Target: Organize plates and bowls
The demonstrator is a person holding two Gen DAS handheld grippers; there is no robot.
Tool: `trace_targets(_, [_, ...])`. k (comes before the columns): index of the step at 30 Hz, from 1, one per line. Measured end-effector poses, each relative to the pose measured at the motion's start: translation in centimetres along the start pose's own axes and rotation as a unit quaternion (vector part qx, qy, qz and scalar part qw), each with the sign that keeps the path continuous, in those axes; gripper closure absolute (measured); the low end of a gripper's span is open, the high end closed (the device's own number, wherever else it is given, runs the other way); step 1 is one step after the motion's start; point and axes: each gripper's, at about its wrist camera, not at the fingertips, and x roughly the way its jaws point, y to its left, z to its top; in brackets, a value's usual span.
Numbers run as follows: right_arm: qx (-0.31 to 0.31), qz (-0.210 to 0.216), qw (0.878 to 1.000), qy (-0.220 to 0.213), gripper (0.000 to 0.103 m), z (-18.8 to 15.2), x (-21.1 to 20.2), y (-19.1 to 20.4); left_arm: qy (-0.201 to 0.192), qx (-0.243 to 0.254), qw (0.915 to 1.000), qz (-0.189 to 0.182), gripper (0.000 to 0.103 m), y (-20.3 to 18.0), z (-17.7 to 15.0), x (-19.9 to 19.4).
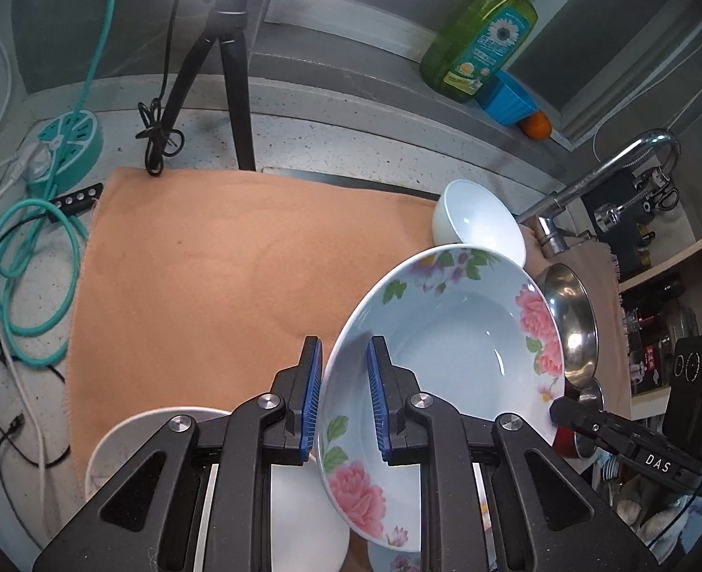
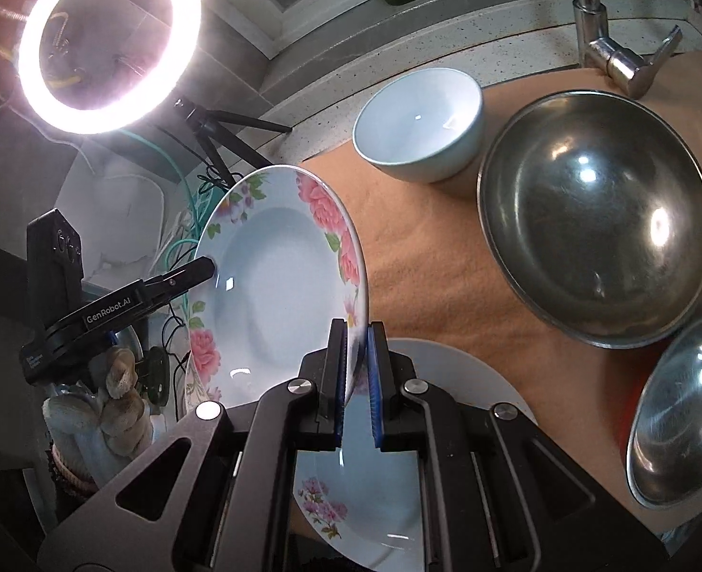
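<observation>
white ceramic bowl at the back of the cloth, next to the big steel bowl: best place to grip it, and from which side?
Grip the white bowl by its rim, one finger inside and one outside the wall. It sits upright and open on the orange cloth. Probably come from above on its left side: the large steel bowl crowds its right, while the floral plate is held clear of it.

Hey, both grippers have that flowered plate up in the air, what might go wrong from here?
1. The flowered blue-white ceramic plate is pinched only at its thin rim by the left hand-held gripper and the right hand-held gripper; the glossy glaze could slip.
2. It hangs tilted above another flowered plate and a plain white plate; a drop might chip them.
3. Swinging it toward the large steel bowl or the white ceramic bowl risks a knock.
</observation>
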Motion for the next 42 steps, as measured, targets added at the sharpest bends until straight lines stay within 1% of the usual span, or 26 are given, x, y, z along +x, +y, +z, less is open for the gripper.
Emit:
trace_targets(6, [0.013, -0.001, 1.0, 0.006, 0.095, -2.5, -1.4, -1.8, 0.014, 0.014, 0.9998, -0.004, 0.085, -1.8, -2.4, 0.3])
trace_targets(14, [0.029, -0.005, 0.999, 0.022, 0.095, -6.4, -2.5, -3.6, 0.036, 0.023, 0.9991, -0.007, 0.085, -3.2, -5.6, 1.1])
trace_targets(21, [0.034, -0.013, 0.999, 0.036, 0.095, -8.8, -2.8, -4.7, 0.048, 0.033, 0.9983, -0.004, 0.085, -4.1, -7.4, 1.8])
trace_targets(31, [0.043, -0.025, 0.997, 0.059, 0.095, -10.8, -2.3, -6.0, 0.063, 0.047, 0.9969, 0.001, 0.085, -5.0, -8.5, 2.8])
trace_targets(42, [0.049, -0.031, 0.996, 0.068, 0.095, -11.0, -2.1, -6.3, 0.066, 0.067, 0.9955, 0.011, 0.085, -6.0, -8.7, 3.5])
